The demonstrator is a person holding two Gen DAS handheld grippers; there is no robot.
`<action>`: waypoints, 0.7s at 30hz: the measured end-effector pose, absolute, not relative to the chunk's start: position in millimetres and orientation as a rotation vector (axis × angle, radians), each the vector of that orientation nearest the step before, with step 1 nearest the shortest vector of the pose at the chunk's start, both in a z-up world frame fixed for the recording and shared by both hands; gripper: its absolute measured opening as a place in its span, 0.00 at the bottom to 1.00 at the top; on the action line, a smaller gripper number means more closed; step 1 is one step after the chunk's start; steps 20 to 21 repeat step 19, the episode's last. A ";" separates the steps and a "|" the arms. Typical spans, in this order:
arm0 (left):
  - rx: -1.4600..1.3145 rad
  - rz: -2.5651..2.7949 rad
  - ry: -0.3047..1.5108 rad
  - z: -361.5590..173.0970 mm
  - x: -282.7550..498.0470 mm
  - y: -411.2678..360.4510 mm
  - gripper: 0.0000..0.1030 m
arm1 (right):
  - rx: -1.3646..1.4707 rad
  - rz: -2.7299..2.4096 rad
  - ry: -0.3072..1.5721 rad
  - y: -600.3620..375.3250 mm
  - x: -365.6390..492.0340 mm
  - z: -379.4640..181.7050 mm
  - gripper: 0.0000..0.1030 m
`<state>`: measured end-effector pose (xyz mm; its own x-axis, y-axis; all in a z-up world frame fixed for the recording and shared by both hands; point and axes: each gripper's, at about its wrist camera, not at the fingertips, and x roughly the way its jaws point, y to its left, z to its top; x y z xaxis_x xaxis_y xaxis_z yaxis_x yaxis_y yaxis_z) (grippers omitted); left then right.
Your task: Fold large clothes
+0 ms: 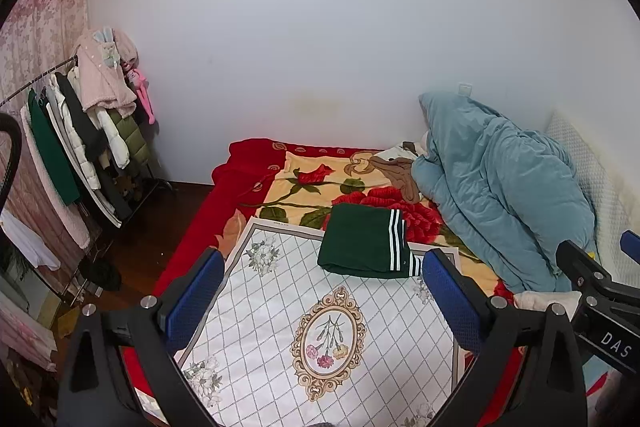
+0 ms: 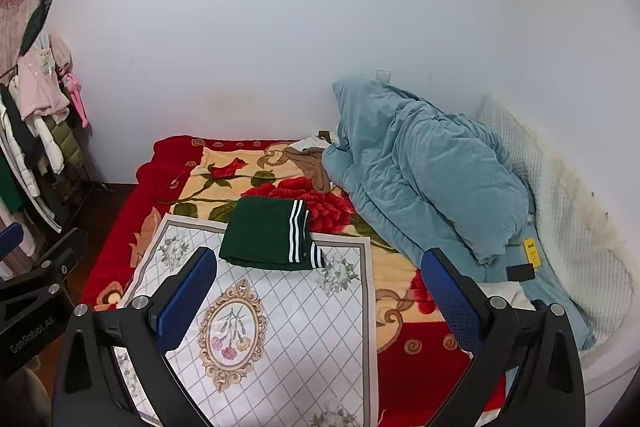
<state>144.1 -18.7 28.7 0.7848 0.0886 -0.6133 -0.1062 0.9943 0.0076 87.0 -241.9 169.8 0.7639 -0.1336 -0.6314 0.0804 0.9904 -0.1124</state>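
A folded dark green garment (image 1: 362, 241) with white stripes along one edge lay on the far edge of a white mat (image 1: 320, 327) printed with a diamond grid and a flower medallion. Part of the garment hung past the mat's far border onto the red rose blanket (image 1: 304, 183) that covered the bed. The same folded garment (image 2: 266, 235) showed in the right wrist view, again across the far edge of the mat (image 2: 280, 339), with the blanket (image 2: 404, 347) spreading to the right of it.

The left gripper (image 1: 324, 299) hovered above the near part of the mat, its blue-padded jaws spread wide with nothing between them. The right gripper (image 2: 320, 297) was held the same way, jaws spread wide and empty, well short of the garment. In the left wrist view, part of the right gripper appeared at the right edge; in the right wrist view, the left gripper's body appeared at the left edge.

A rumpled blue quilt (image 1: 504, 187) was heaped on the right side of the bed against the pale wall, with a white textured pillow (image 2: 560, 203) beyond it. At far left, a clothes rack (image 1: 76, 131) held coats and jackets above a dark wooden floor (image 1: 160, 227).
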 end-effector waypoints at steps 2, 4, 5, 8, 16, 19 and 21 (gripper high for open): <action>-0.024 0.104 0.660 28.1 144.5 -18.0 0.98 | -0.078 -0.117 0.693 -241.2 82.8 169.4 1.00; -0.026 0.105 0.659 28.3 144.1 -18.1 0.98 | -0.077 -0.123 0.693 -239.9 76.3 169.0 1.00; -0.026 0.105 0.658 28.1 144.4 -18.1 0.98 | -0.075 -0.122 0.694 -239.7 75.2 168.9 1.00; -0.025 0.106 0.660 29.3 141.3 -18.3 0.98 | -0.072 -0.125 0.693 -238.8 68.4 168.4 1.00; -0.024 0.112 0.657 31.7 131.3 -16.7 0.98 | -0.066 -0.124 0.693 -238.2 62.9 168.1 1.00; -0.025 0.107 0.658 32.1 130.4 -15.8 0.98 | -0.065 -0.121 0.692 -236.5 62.1 168.3 1.00; -0.025 0.107 0.658 32.1 130.4 -15.8 0.98 | -0.065 -0.121 0.692 -236.5 62.1 168.3 1.00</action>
